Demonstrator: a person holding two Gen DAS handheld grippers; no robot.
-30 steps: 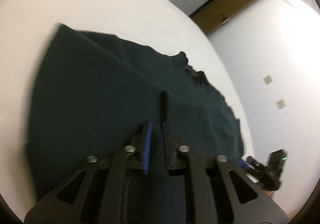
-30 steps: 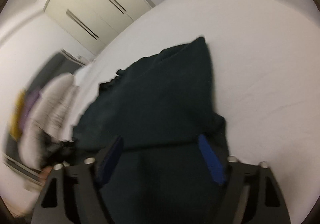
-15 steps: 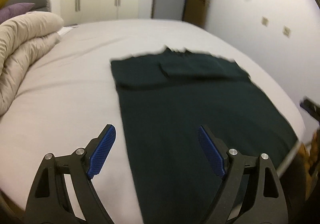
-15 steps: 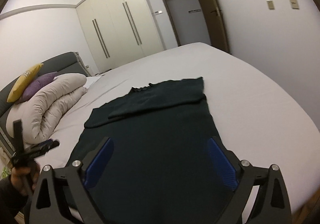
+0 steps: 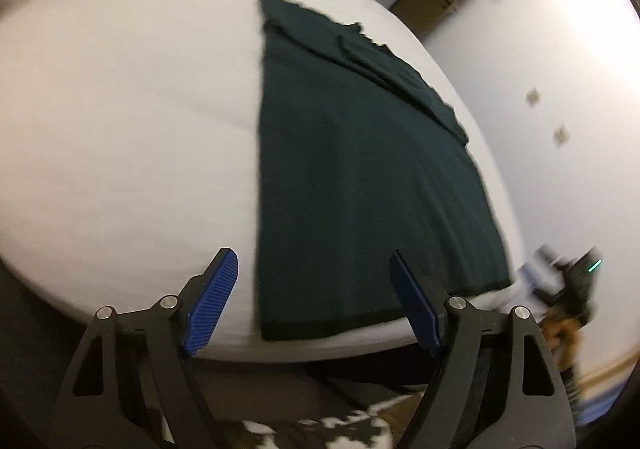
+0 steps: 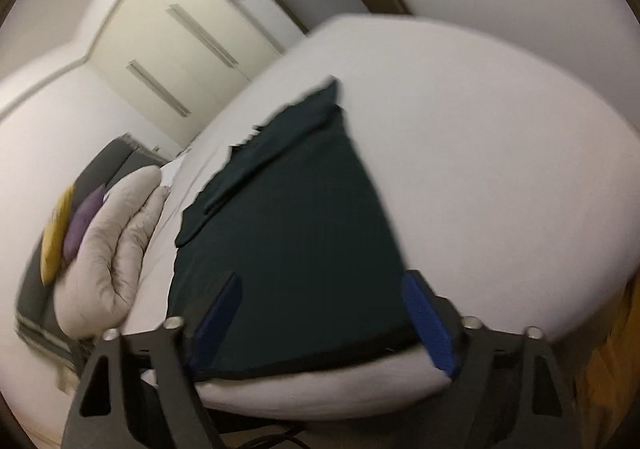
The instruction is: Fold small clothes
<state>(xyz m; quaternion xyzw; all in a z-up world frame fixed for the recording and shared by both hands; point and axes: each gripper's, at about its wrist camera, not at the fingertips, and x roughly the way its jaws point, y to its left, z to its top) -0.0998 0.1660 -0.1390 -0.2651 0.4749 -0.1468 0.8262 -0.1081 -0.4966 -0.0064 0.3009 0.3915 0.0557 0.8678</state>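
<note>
**On the white bed, a dark green top is laid flat**

On the white bed (image 5: 120,121) a dark green top (image 5: 360,189) is spread out flat. Its bottom hem is seen close to the near edge of the bed. At the far end, the sleeves are folded in across the top part.

The left gripper (image 5: 314,297) is held just off the near edge of the bed, by the hem's left corner. Its blue pads (image 5: 212,305) are spread wide apart, and nothing is held between them.

The right gripper (image 6: 324,323) is held over the hem too. Its fingers are also spread wide, and nothing is gripped.

A puffy beige blanket (image 6: 116,245) is piled beside a yellow pillow (image 6: 56,233) and a purple pillow (image 6: 84,217).
</note>
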